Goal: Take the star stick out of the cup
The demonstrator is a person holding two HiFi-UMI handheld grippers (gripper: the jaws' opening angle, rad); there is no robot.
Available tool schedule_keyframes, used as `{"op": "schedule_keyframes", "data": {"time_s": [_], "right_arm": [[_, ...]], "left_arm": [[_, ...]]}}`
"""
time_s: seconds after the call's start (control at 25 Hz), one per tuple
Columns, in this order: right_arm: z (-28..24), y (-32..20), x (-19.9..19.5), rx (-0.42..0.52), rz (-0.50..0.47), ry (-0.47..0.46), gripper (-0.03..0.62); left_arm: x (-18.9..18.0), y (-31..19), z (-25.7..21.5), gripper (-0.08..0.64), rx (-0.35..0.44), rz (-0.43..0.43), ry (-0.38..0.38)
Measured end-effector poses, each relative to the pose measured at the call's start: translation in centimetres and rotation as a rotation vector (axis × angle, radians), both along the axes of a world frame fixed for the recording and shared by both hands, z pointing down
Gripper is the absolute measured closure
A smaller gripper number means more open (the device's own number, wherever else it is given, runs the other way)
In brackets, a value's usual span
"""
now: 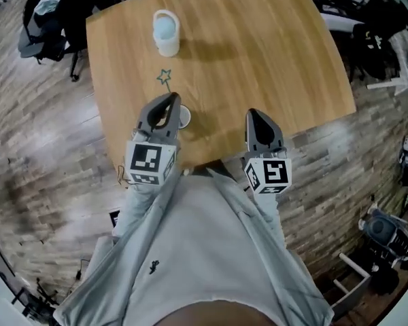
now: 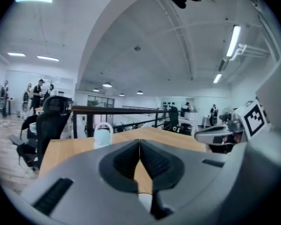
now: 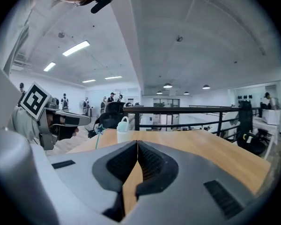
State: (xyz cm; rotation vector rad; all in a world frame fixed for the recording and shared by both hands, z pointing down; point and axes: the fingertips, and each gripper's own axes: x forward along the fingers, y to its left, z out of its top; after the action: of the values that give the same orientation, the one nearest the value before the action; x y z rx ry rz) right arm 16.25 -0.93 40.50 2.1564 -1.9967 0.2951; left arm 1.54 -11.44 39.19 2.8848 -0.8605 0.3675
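Note:
The star stick (image 1: 164, 78), a thin teal rod with an outlined star on top, stands tilted in a small white cup (image 1: 184, 118) near the table's front edge. My left gripper (image 1: 171, 98) lies just left of the cup and hides part of it, jaws shut and empty. In the left gripper view the jaws (image 2: 139, 142) meet, with the cup's rim (image 2: 144, 203) showing below them. My right gripper (image 1: 253, 113) hovers to the right of the cup, also shut (image 3: 137, 144) on nothing. The right gripper view shows the star stick (image 3: 99, 130) at far left.
A pale blue jug with a white handle (image 1: 166, 32) (image 2: 103, 135) (image 3: 123, 127) stands at the table's far side. The wooden table (image 1: 272, 60) ends just in front of the person. Office chairs (image 1: 47, 19) and equipment (image 1: 387, 236) surround it.

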Motion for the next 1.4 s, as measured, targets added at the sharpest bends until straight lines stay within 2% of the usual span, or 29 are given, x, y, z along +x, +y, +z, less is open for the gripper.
{"op": "schedule_keyframes", "data": {"time_s": [0.32,0.56,0.84,1.12,1.4], "right_arm": [[0.0,-6.4,-1.8,0.018,-0.328,-0.019,0.575],[0.6,-8.2,-2.7,0.008,-0.461,-0.023,0.575],[1.0,-8.6,-2.1,-0.004,-0.474,-0.026,0.575],[1.1,-8.9,-1.0,-0.008,-0.436,-0.030,0.575],[0.9,-9.6,-1.3,-0.010,-0.451,-0.029,0.575]], "left_arm": [[-5.0,-0.8,-0.1,0.540,0.010,-0.333,-0.024],[-6.5,-0.8,0.1,0.540,0.007,-0.469,-0.030],[-7.2,-0.7,0.8,0.540,-0.013,-0.507,-0.037],[-6.0,-1.4,1.3,0.540,-0.033,-0.456,-0.030],[-5.0,-2.0,1.5,0.540,-0.040,-0.423,-0.040]]}}
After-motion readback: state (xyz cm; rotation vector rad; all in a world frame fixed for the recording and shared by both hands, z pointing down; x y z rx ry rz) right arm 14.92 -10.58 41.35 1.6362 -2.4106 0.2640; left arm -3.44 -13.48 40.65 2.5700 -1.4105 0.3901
